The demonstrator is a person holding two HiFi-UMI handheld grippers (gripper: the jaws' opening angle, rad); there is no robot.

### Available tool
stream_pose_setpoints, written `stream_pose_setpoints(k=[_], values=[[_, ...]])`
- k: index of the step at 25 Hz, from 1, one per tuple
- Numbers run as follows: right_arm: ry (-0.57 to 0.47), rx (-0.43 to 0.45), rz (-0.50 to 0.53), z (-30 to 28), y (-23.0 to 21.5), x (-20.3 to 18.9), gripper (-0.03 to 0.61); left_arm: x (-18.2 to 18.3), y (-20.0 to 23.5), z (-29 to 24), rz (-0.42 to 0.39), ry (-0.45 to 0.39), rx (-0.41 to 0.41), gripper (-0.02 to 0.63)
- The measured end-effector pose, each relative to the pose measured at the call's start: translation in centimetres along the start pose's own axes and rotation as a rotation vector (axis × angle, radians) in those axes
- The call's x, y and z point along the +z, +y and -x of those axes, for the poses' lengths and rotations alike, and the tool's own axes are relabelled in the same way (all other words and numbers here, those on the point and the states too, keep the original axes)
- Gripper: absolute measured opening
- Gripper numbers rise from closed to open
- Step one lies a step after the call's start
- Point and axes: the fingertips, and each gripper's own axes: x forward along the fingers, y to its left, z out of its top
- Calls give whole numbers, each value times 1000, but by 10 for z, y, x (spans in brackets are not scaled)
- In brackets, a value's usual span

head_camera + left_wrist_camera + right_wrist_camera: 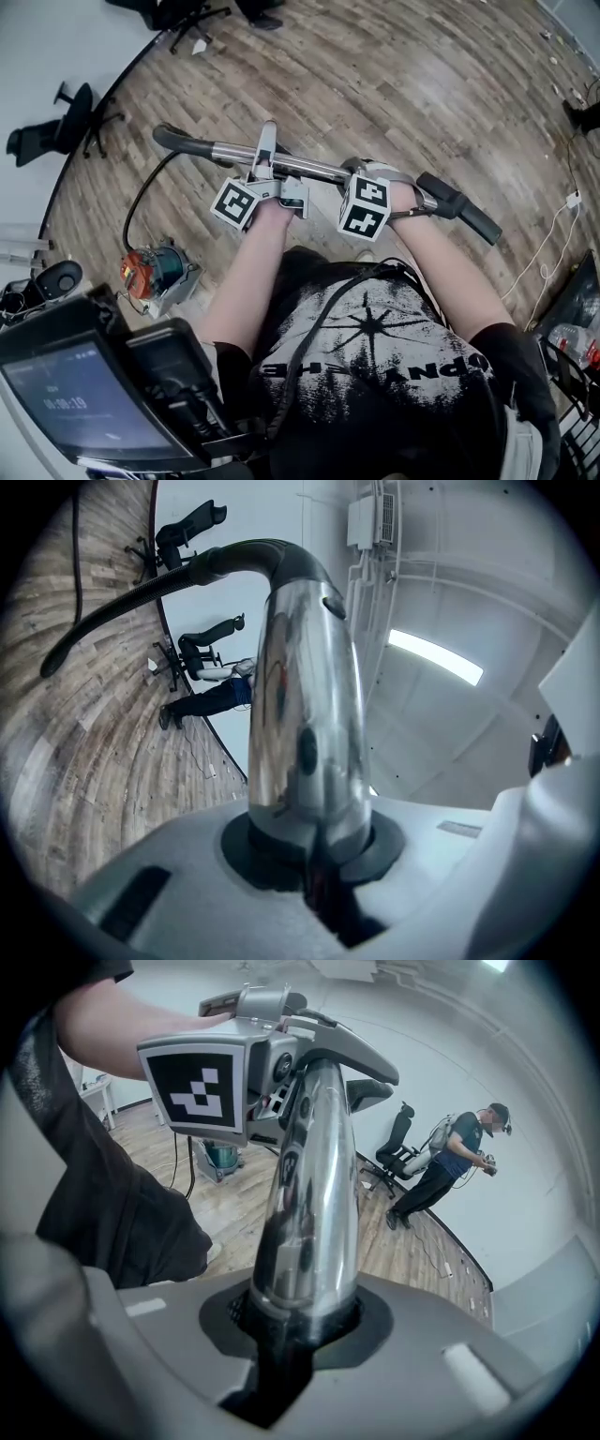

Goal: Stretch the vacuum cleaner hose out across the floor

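I hold the vacuum cleaner's chrome tube [314, 167] level in front of me with both grippers. My left gripper [266, 174] is shut on the tube near its bent handle end, and the pads clamp the metal [305, 705]. The right gripper [377, 180] is shut on the same tube [309, 1194] further right, close to the black end piece [459, 208]. From the handle the black hose [141, 192] curves down to the orange and teal vacuum cleaner [155, 270] on the wood floor at my left. In the left gripper view the hose [122, 607] runs off to the left.
Black office chairs [80, 117] stand by the wall at the left. Another person [450, 1162] stands near a chair by the far wall. A white cable [553, 246] and a wire basket [574, 370] lie at the right. A screen [66, 394] sits at the lower left.
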Motion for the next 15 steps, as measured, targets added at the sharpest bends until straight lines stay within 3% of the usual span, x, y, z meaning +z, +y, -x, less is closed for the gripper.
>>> stream_pose_setpoints(k=[7,15], values=[[22,-37,-78,1,-31,-27,92,-27,7,-45,6,83,-12,35],[147,-85,-153,-24,-86,-69,91,-55,51,-116,138,174,-66,35]])
